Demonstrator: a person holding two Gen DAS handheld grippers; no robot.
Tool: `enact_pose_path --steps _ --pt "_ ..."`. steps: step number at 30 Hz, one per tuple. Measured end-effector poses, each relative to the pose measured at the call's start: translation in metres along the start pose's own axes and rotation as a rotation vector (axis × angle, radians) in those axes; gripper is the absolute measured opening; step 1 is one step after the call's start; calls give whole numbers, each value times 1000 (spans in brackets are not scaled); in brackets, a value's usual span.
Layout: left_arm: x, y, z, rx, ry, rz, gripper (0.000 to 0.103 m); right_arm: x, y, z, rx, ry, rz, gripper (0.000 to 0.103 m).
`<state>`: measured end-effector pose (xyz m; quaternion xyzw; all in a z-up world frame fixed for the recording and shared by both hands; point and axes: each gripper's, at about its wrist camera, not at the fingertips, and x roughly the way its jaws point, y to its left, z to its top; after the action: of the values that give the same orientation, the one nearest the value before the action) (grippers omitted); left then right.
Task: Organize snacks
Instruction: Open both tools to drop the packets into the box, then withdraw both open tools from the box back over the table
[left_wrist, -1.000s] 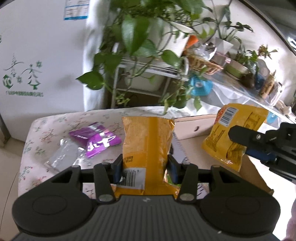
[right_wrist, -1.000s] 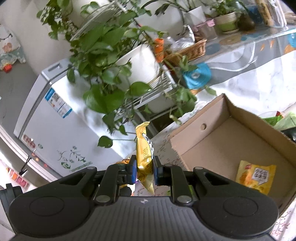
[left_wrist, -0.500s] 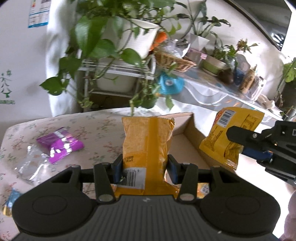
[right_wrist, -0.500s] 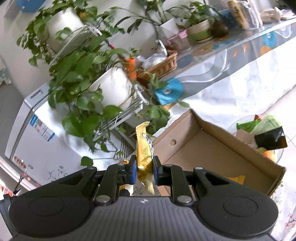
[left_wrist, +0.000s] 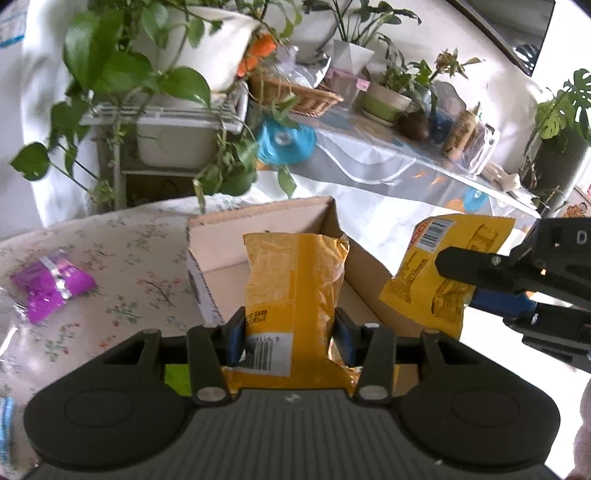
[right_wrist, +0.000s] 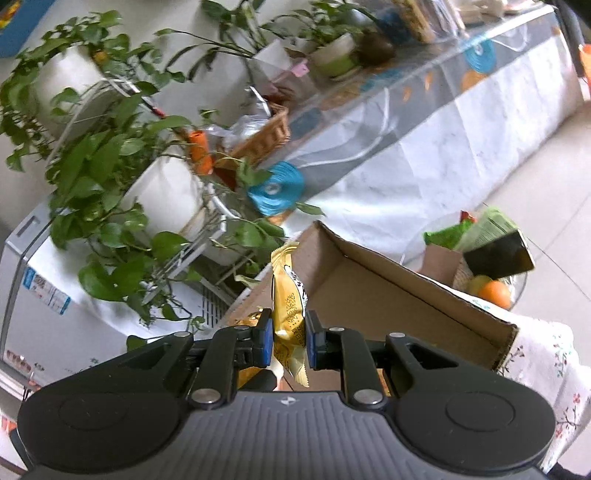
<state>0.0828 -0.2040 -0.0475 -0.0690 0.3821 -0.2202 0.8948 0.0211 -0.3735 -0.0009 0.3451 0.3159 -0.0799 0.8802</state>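
I see both snack bags (left_wrist: 295, 280) (right_wrist: 286, 306) as crinkled, glossy yellow foil-plastic. The cardboard box (left_wrist: 258, 221) is matt brown corrugated paper, rough at its cut edges. My left hand-held gripper (left_wrist: 290, 332) is matt black plastic with blue rubbery pads. The worktop (left_wrist: 129, 251) wears a matt floral cloth. The purple packet (left_wrist: 51, 288) shines like metallised film. The basket (left_wrist: 295, 96) looks woven wicker.
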Motion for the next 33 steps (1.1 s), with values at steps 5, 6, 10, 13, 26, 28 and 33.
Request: enact_pose_path --steps 5,6,10,13,26,28,33 --pt "2 -6 -2 -2 -25 -35 68 3 -8 1 63 23 -19 32" --pt "-1 -7 -2 -2 -35 -37 76 3 -8 1 61 23 -21 34" --pt "-14 -6 2 16 -52 -24 81 2 -6 0 49 23 -16 51" --pt "-24 4 4 -3 -42 7 86 4 -3 -2 36 33 9 55" --pt "-62 66 13 -89 -46 128 91 11 31 -19 -161 111 111 83" --pt "-67 74 14 -94 -49 141 91 11 37 -23 -204 119 121 83" --pt "-81 97 15 -125 -52 178 92 15 47 -34 -268 167 146 87"
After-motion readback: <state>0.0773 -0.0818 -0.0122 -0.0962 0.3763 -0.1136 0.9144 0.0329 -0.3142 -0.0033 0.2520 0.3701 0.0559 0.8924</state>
